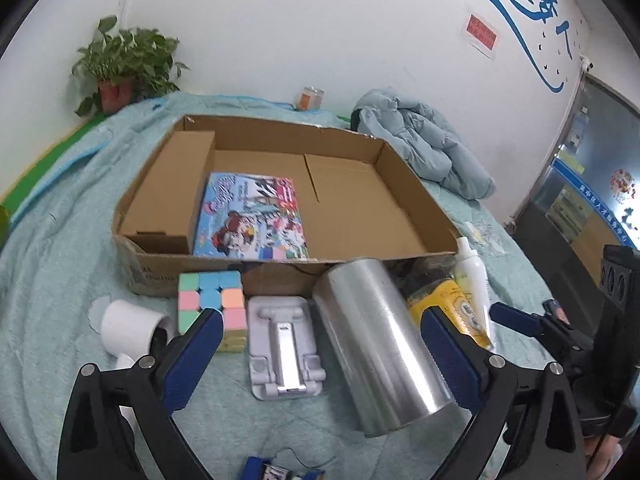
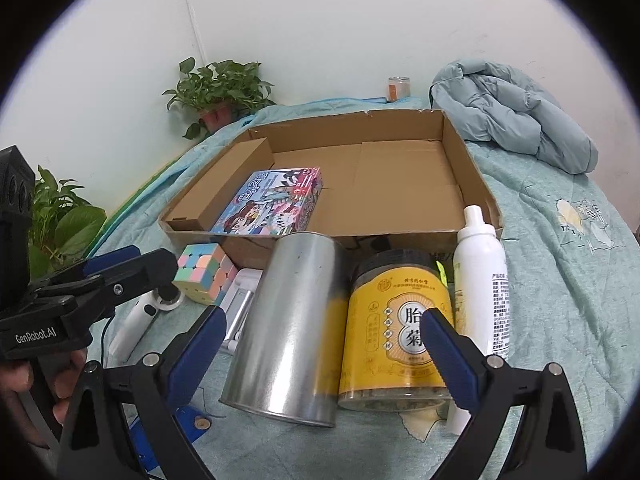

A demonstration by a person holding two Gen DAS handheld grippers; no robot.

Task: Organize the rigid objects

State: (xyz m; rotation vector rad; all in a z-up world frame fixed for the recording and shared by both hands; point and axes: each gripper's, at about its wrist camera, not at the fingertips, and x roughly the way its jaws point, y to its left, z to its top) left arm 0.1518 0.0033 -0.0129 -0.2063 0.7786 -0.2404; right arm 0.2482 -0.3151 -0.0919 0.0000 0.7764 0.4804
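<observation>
Across the lower half of each wrist view, a claw spreads wide and grips nothing. Left claw (image 1: 320, 328) brackets the phone stand (image 1: 285, 350) and silver can (image 1: 378, 344), pads clear of both. Right claw (image 2: 323, 326) brackets the silver can (image 2: 288, 332) and yellow jar (image 2: 394, 328). Cardboard tray (image 2: 472, 168) lies at frame centre, holding a picture box (image 2: 272, 202).

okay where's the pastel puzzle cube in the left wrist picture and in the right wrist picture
Left wrist view: the pastel puzzle cube sits lower left of centre, just before the cardboard box.
Right wrist view: the cube sits left of centre, before the box's near left corner.
Shared landmark: the silver tin lying right of it.
</observation>
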